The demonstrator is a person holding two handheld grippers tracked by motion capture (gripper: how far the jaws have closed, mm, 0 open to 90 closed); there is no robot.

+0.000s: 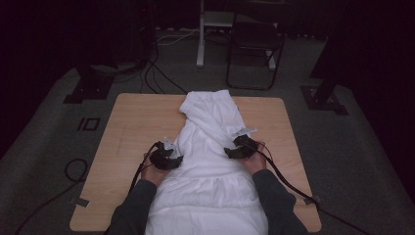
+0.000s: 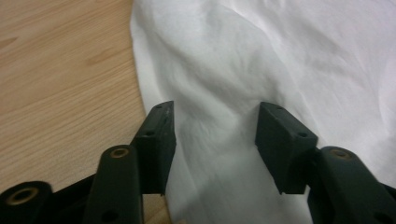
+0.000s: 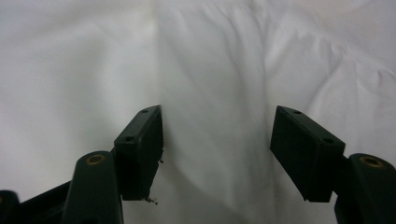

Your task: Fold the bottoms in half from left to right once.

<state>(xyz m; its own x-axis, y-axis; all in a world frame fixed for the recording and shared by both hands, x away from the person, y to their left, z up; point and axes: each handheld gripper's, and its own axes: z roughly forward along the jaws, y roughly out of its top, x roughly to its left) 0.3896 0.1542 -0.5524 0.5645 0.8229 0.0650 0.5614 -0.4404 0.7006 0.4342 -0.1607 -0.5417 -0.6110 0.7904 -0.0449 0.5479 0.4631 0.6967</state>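
- White garment [image 1: 210, 147] is seen in the high view laid lengthwise down the middle of the wooden bench [image 1: 132, 122], its near end hanging over the near edge between the person's dark sleeves.
- Left gripper [image 1: 172, 152] is placed at the garment's left edge, right gripper [image 1: 237, 143] on its right part; a black cable is trailed from each toward the near side.
- Floor of grey carpet, a folding chair [image 1: 254, 44] and dark stand feet are given by the high view alone.
- Left gripper [image 2: 214, 125] is shown in the left gripper view with jaws apart, nothing pinched; thin, softly creased cloth [image 2: 280, 56] lies beneath the gap, and pale wood grain of the bench [image 2: 60, 84] is exposed beside the curved cloth edge.
- Right gripper [image 3: 215, 128] is shown in its own view with jaws apart over smooth white cloth [image 3: 210, 56] with shallow folds; the blocky matt-black pads touch no fold.
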